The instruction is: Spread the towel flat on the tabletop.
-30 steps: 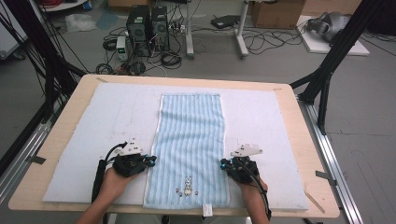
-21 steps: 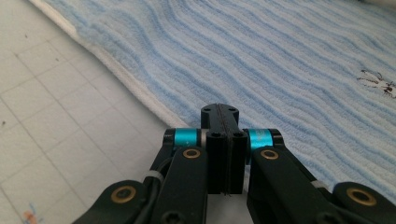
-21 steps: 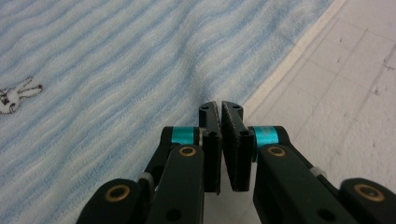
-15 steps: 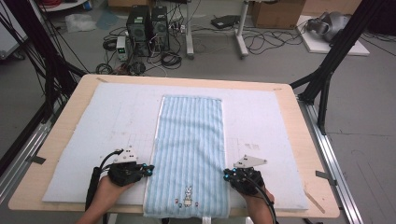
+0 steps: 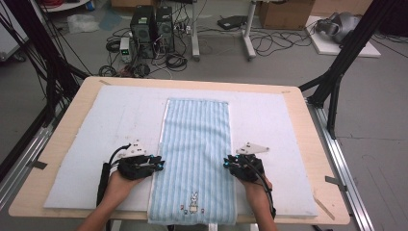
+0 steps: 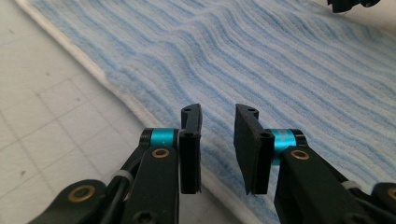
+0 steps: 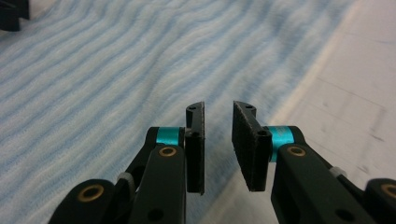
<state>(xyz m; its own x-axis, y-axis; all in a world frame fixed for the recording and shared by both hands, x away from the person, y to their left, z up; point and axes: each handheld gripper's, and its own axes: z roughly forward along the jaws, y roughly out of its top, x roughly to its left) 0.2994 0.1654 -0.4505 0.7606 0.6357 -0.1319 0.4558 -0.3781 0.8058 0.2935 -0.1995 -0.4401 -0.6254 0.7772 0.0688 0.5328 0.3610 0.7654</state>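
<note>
My two tongs, the left gripper [image 5: 158,164] and the right gripper [image 5: 227,165], have just been opening; each stands slightly apart with nothing between its pads (both let go, I judge). They have slid up the one striped towel [image 5: 196,144], which lies flat along the white mat [image 5: 96,125].

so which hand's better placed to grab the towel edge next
Neither clearly; slightly the left. The left gripper and right gripper flank the towel at matching spots, jaws just opening with nothing between them. In the left gripper view the towel's white hem lies right under its jaws.
</note>
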